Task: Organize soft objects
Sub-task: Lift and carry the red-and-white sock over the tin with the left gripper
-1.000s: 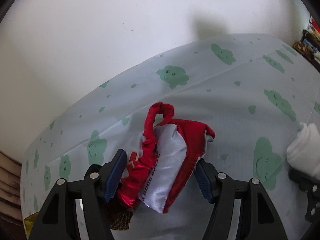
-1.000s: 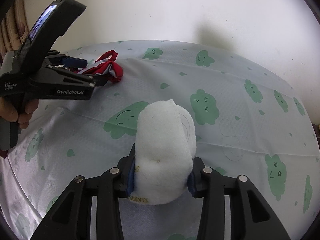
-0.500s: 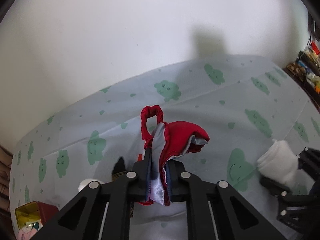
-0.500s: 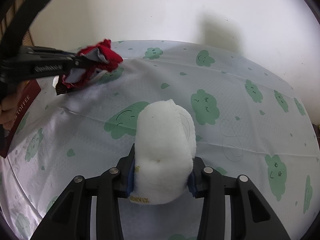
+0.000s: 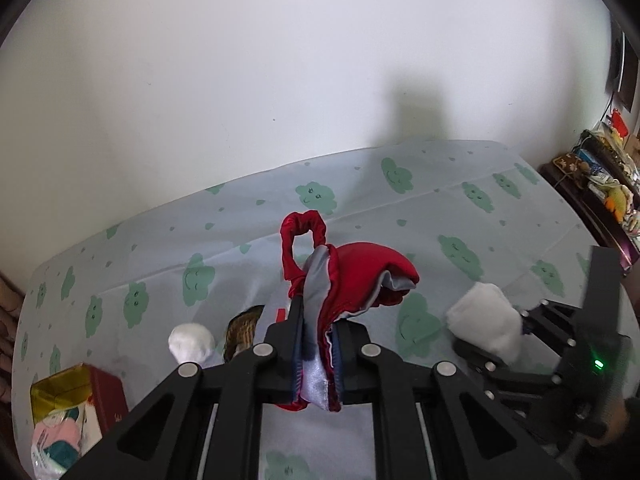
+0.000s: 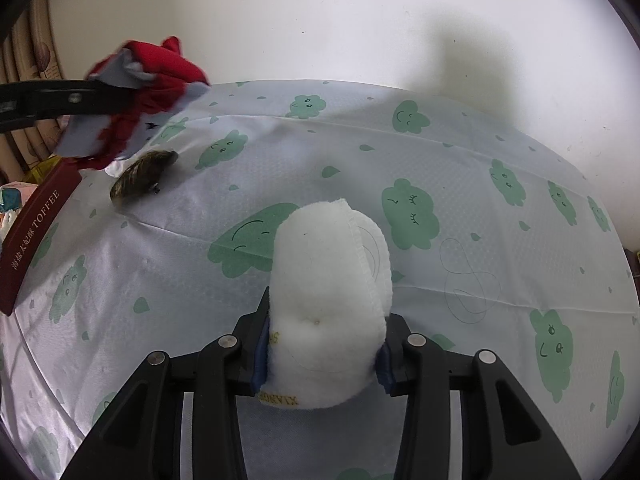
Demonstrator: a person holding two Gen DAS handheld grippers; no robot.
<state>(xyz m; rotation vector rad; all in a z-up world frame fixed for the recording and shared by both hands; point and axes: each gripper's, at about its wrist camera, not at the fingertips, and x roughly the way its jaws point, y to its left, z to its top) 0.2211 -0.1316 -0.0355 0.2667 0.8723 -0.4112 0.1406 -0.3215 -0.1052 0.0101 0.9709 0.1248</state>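
Observation:
My left gripper [image 5: 318,320] is shut on a red and silver satin pouch [image 5: 352,280] and holds it above the bed; the pouch also shows in the right wrist view [image 6: 148,80] at upper left. My right gripper [image 6: 324,332] is shut on a white fluffy cloth [image 6: 328,304], low over the sheet; the cloth also shows in the left wrist view [image 5: 486,326]. A brown patterned soft item [image 6: 142,174] and a white soft ball [image 5: 191,342] lie on the sheet under the left gripper.
The bed has a pale sheet with green clouds [image 6: 460,184] and stands against a white wall. A dark red "TOFFEE" box [image 6: 34,236] holding soft items [image 5: 60,436] sits at the left edge. A cluttered shelf [image 5: 600,184] is at far right.
My left gripper closed on the red pouch and lifted it off the sheet, uncovering the brown item and the white ball. My right gripper kept its hold on the white cloth.

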